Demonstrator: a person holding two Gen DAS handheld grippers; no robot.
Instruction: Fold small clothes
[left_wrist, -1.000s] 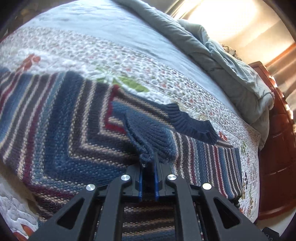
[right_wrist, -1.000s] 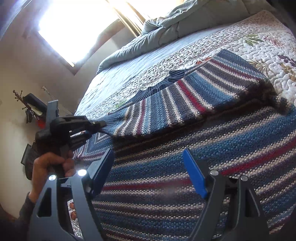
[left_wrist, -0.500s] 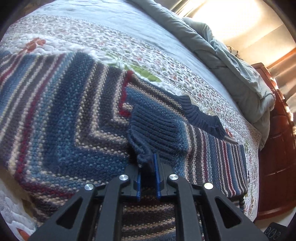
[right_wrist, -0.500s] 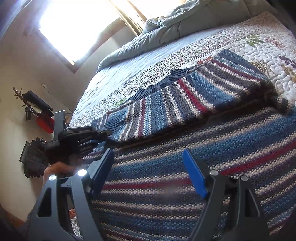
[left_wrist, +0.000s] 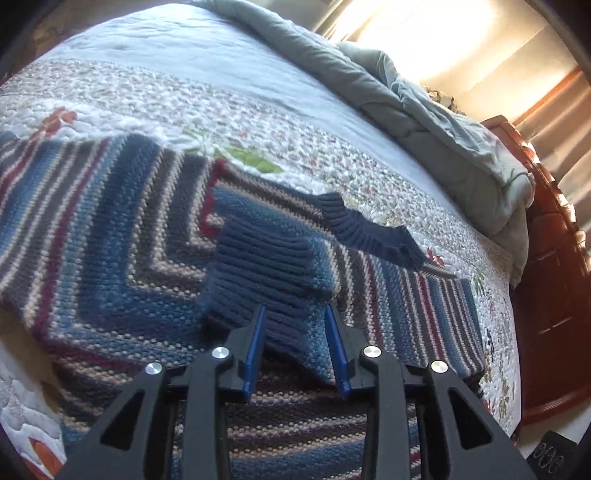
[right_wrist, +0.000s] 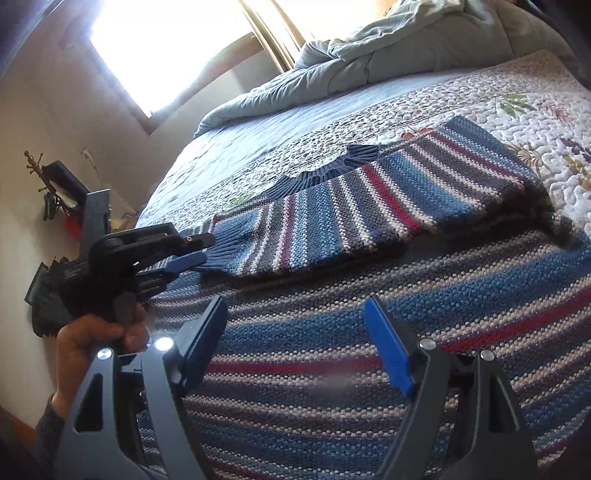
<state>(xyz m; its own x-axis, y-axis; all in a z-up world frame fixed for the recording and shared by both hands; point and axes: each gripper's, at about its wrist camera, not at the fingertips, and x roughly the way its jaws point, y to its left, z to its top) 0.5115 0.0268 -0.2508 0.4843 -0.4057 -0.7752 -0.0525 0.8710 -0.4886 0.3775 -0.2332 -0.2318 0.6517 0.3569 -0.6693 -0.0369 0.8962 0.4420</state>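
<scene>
A knitted sweater (left_wrist: 103, 229) striped in blue, red, grey and cream lies flat on the bed. One sleeve (right_wrist: 351, 218) is folded across its body, ending in a navy ribbed cuff (left_wrist: 258, 269). The navy collar (left_wrist: 369, 229) lies at the far edge. My left gripper (left_wrist: 294, 317) hovers at the cuff with its jaws opening; the cuff's end lies slack between them and the pads do not press it. The right wrist view shows the left gripper (right_wrist: 195, 249) from the side, held by a hand (right_wrist: 92, 332). My right gripper (right_wrist: 295, 314) stands open over the sweater's body (right_wrist: 332, 369), holding nothing.
The sweater rests on a floral quilt (left_wrist: 258, 110) covering the bed. A bunched grey-blue duvet (left_wrist: 424, 110) lies at the head end. A wooden bed frame (left_wrist: 546, 295) borders the right side. A bright window (right_wrist: 166, 48) and a wall rack (right_wrist: 55, 188) are on the left.
The left gripper's jaws have parted and let go of the cuff, which now lies flatter on the sweater's body. The right gripper has stayed put and open.
</scene>
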